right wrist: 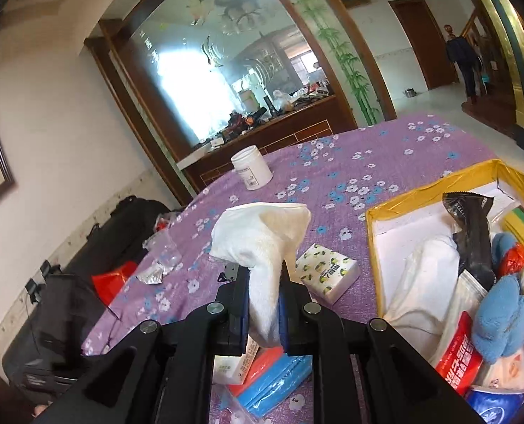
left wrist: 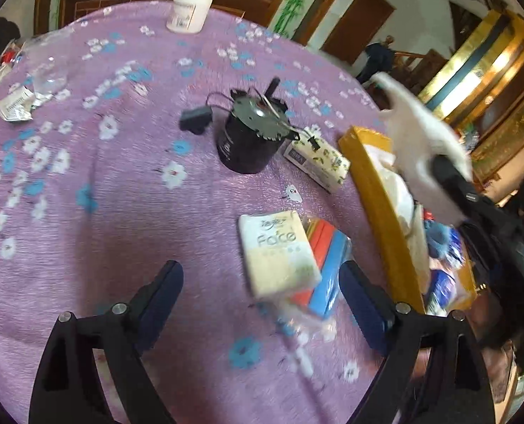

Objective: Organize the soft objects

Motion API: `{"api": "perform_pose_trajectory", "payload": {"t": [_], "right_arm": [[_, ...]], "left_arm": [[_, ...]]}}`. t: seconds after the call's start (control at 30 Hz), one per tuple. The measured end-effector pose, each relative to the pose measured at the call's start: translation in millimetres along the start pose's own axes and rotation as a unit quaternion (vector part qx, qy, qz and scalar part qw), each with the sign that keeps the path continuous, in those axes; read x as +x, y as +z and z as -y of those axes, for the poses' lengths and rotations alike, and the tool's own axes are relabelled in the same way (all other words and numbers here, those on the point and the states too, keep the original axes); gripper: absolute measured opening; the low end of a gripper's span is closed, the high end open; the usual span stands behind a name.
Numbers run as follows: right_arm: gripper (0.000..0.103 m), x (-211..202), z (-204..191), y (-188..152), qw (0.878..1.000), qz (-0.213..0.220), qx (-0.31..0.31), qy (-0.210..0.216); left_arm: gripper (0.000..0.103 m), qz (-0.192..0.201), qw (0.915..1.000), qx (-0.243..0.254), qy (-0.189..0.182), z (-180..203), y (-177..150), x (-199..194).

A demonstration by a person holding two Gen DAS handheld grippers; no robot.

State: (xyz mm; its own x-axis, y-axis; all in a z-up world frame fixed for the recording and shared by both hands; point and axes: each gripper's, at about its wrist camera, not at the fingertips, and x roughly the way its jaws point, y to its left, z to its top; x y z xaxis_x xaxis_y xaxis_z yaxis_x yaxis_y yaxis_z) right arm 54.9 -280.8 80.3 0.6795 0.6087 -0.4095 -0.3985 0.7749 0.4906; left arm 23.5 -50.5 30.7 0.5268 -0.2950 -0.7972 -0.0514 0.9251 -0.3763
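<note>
Left view first: my left gripper (left wrist: 262,304) hangs over the purple cloth (left wrist: 120,183) with jaws wide and nothing between the pads. A tissue pack (left wrist: 279,254) lies just ahead, resting on a pack of coloured cloths (left wrist: 327,265), so I read the wide opening as set for that stack. The yellow box (left wrist: 378,190) stands to the right, already part filled. Above it my right gripper (left wrist: 453,180) carries a white towel (left wrist: 421,141). A black can (left wrist: 249,137) and a flowered tissue pack (left wrist: 318,162) sit farther back, a white jar (left wrist: 189,9) at the far edge.

Right view: the right gripper (right wrist: 263,304) has its jaws pinched narrow on the towel (right wrist: 262,243), which stands up bunched above the pads. It is clear of the cloth (right wrist: 403,155), held high, I judge, to pass over the box (right wrist: 375,243) wall. Inside, a blue cloth (right wrist: 502,321), red packet (right wrist: 460,357) and black packet (right wrist: 474,233) crowd the near end; the far corner is barer.
</note>
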Motion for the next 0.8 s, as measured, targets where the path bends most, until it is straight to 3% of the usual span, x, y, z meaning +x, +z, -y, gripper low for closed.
{"api": "perform_pose_trajectory", "payload": {"t": [0.13, 0.23, 0.3, 0.33, 0.37, 0.6, 0.8], "right_arm": [[0.014, -0.8, 5.7, 1.1, 1.0, -0.002, 0.014, 0.007], [0.014, -2.7, 3.1, 0.4, 1.0, 0.002, 0.009, 0.009], [0.014, -3.1, 2.2, -0.5, 1.0, 0.003, 0.007, 0.008], [0.014, -2.5, 2.0, -1.0, 1.0, 0.002, 0.007, 0.008], [0.014, -1.9, 2.3, -1.5, 1.0, 0.001, 0.006, 0.007], [0.014, 5.5, 0.7, -5.9, 1.0, -0.007, -0.002, -0.008], [0.014, 7.6, -5.5, -9.9, 1.0, -0.007, -0.02, -0.017]], "left_arm": [[0.089, -0.023, 0.9994, 0.008, 0.023, 16.4, -0.9, 27.2], [0.086, -0.009, 0.9985, 0.022, 0.05, 17.8, -2.9, 36.7], [0.064, 0.01, 0.9976, 0.03, 0.062, 15.9, -4.2, 34.8], [0.045, 0.017, 0.9971, 0.037, 0.064, 14.9, -4.8, 34.1], [0.043, 0.02, 0.997, 0.038, 0.065, 13.5, -5.3, 34.5], [0.043, 0.067, 0.9947, 0.05, 0.059, 16.6, -11.4, 21.0], [0.043, 0.133, 0.9856, 0.068, 0.08, 26.5, -15.0, -2.8]]}}
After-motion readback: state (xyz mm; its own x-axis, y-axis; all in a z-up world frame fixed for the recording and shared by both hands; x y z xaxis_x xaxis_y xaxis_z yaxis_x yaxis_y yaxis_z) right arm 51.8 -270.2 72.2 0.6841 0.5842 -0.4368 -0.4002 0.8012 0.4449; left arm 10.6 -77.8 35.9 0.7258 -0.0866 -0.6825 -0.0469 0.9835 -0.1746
